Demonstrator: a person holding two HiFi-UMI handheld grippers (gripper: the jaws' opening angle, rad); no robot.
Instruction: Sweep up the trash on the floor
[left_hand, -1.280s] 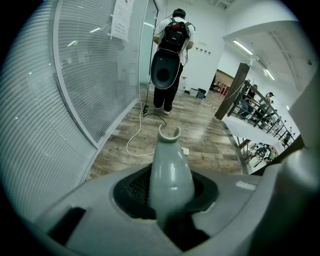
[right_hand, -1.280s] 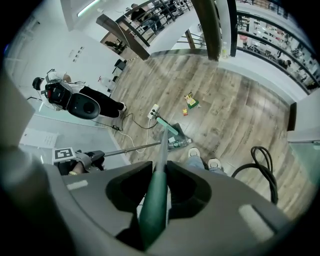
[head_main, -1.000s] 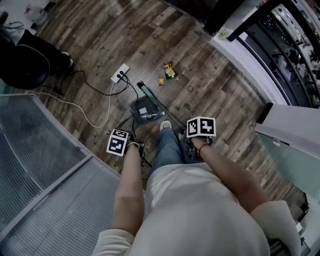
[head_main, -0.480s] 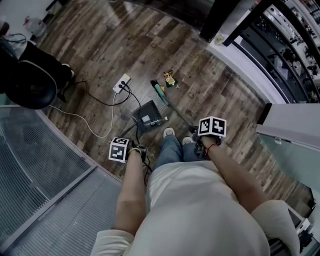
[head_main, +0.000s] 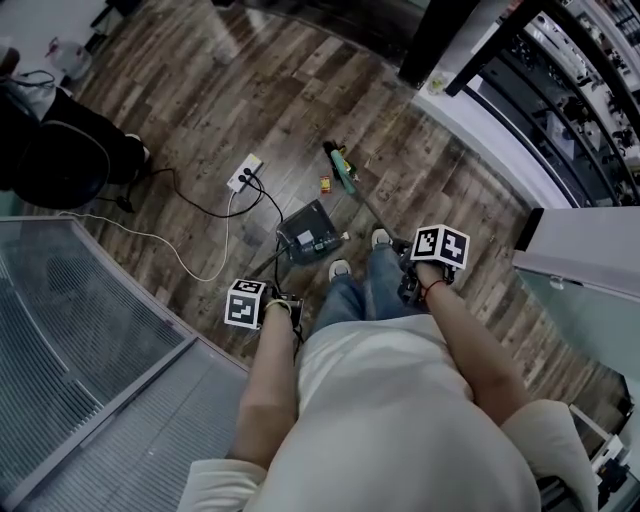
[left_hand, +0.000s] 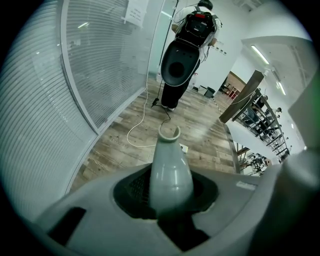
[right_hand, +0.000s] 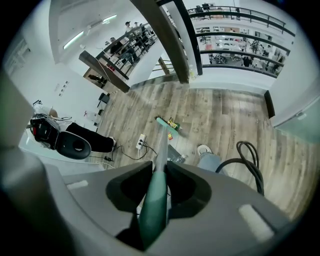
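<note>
- The left gripper (left_hand: 170, 192) has its jaws clamped on the pale grey dustpan handle (left_hand: 170, 167). The handle rises from between them to a hooked tip at the centre of the left gripper view.
- The right gripper (right_hand: 159, 192) has its jaws closed round the green broom handle (right_hand: 155, 210), which runs up the middle of the right gripper view toward the floor.
- At the far end of that handle, the teal broom head (right_hand: 161, 121) rests on the boards just beside a yellow-green wrapper (right_hand: 173, 123).
- In the head view the dark dustpan (head_main: 308, 232) sits on the wooden floor (head_main: 200, 90) at frame centre, just above the person's shoes (head_main: 340, 268).
- A small red and yellow scrap (head_main: 324, 183) lies between the dustpan and the broom head.
- A white power strip (head_main: 243, 172) with cords plugged in lies left of the trash.
- Another person in black (head_main: 60, 150) is at the upper left, and a ribbed glass wall (head_main: 90, 330) fills the lower left.
</note>
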